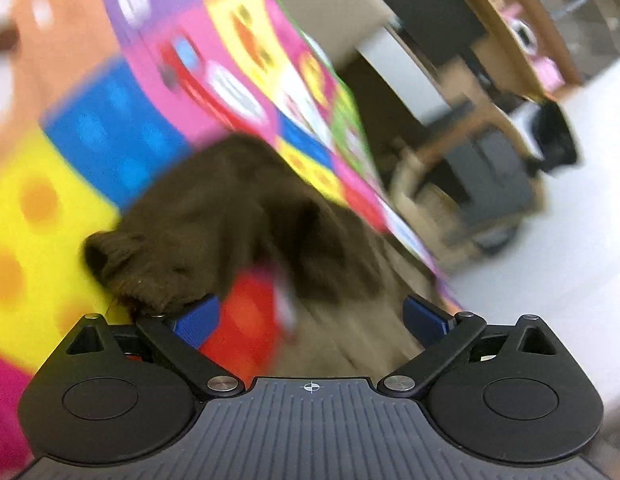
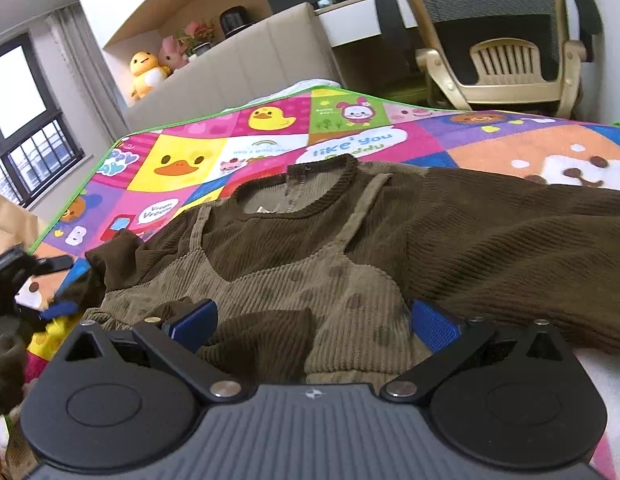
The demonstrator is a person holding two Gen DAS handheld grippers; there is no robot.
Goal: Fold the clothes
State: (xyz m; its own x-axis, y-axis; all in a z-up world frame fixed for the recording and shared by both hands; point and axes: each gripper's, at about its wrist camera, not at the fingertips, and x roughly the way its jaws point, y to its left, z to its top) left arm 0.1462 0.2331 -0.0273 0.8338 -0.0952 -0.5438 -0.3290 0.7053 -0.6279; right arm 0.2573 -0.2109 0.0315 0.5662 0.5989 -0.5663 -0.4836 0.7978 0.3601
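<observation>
both claws (image 1: 312,316) (image 2: 314,322) spread wide; brown sweater (image 2: 350,248) flat on mat (image 2: 197,160).

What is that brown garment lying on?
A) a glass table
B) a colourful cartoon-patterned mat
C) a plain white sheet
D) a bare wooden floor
B: in the right wrist view the brown garment is spread over a colourful mat printed with ducks, a bunny and other cartoon squares, and the right claw hangs open just above the fabric.
</observation>
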